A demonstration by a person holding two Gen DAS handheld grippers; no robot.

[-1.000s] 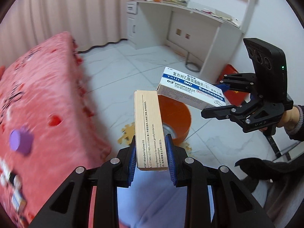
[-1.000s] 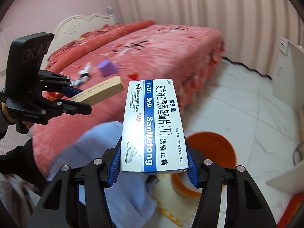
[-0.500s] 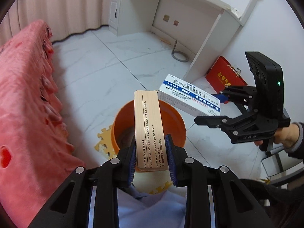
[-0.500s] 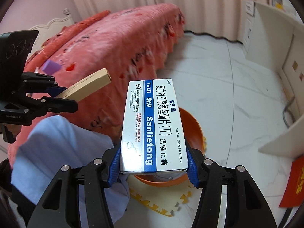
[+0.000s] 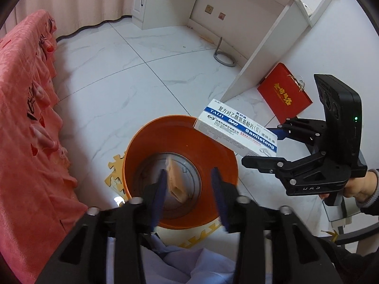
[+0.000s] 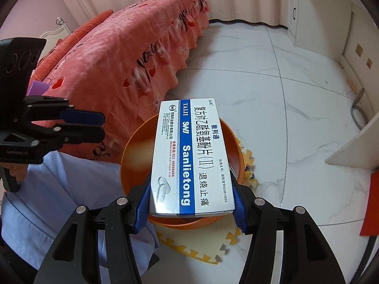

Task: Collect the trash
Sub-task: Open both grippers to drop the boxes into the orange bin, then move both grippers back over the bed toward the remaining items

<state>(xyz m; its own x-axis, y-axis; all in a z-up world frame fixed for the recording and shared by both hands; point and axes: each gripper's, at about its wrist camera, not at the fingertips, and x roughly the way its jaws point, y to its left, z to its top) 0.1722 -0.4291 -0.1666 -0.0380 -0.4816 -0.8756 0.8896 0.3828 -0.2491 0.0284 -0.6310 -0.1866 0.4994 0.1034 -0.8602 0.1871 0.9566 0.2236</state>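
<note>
White marble-look floor tiles surround an orange bin [image 5: 142, 146] beside the pink bed [image 6: 132, 54], so both grippers hang over the bin to drop trash straight in. The left gripper [image 5: 188, 195] is opening, its jaws empty as a blurred tan box [image 5: 176, 181] falls inside. The right gripper [image 6: 191, 209] pinches a white-and-blue medicine box [image 6: 191, 156] above the bin's rim.

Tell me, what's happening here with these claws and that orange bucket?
A person is clearing trash by the bed with a hand-held claw in each hand. The left claw is opening over the orange bucket, and the tan box it carried is blurred below its tips, dropping inside. The right claw grips a white and blue medicine box above the bucket's rim, not yet let go.
</note>
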